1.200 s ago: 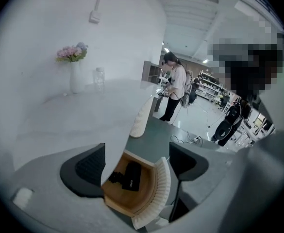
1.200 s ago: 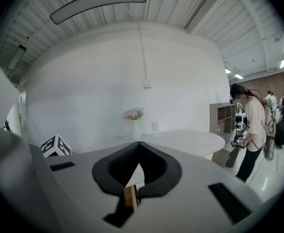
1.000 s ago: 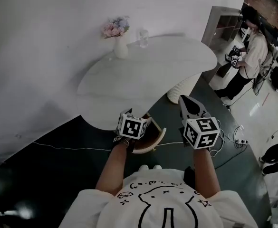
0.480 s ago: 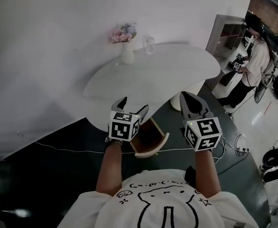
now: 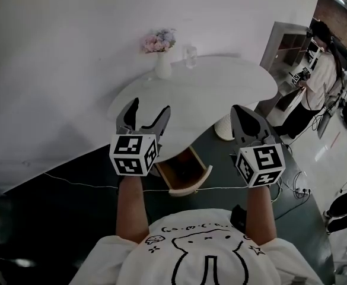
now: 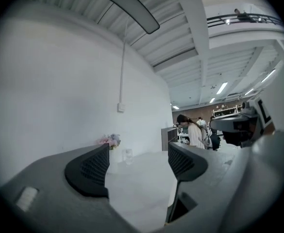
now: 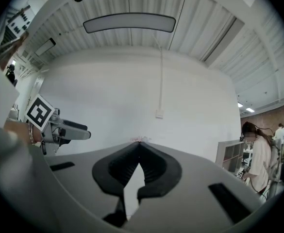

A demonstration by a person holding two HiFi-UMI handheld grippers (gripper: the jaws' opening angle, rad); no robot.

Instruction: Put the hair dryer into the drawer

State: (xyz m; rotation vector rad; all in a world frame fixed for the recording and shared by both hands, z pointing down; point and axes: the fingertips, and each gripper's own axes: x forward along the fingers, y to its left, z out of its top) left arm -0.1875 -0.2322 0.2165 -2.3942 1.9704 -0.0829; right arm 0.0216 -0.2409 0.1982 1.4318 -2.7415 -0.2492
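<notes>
Left gripper [image 5: 149,108] rose clear of drawer [image 5: 192,187], jaws apart.

Smooth matt white surface [image 5: 220,94] and wood-toned drawer [image 5: 182,174]; left tool [image 6: 138,161] in matt grey plastic (its black pads [image 6: 94,168] ribbed).

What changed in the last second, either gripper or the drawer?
The left gripper rose from beside the drawer and swung out to the person's left; its jaws now stand apart with nothing between them. The right gripper kept its place, jaws together. The drawer stays open under the table. No hair dryer shows in any view.
</notes>
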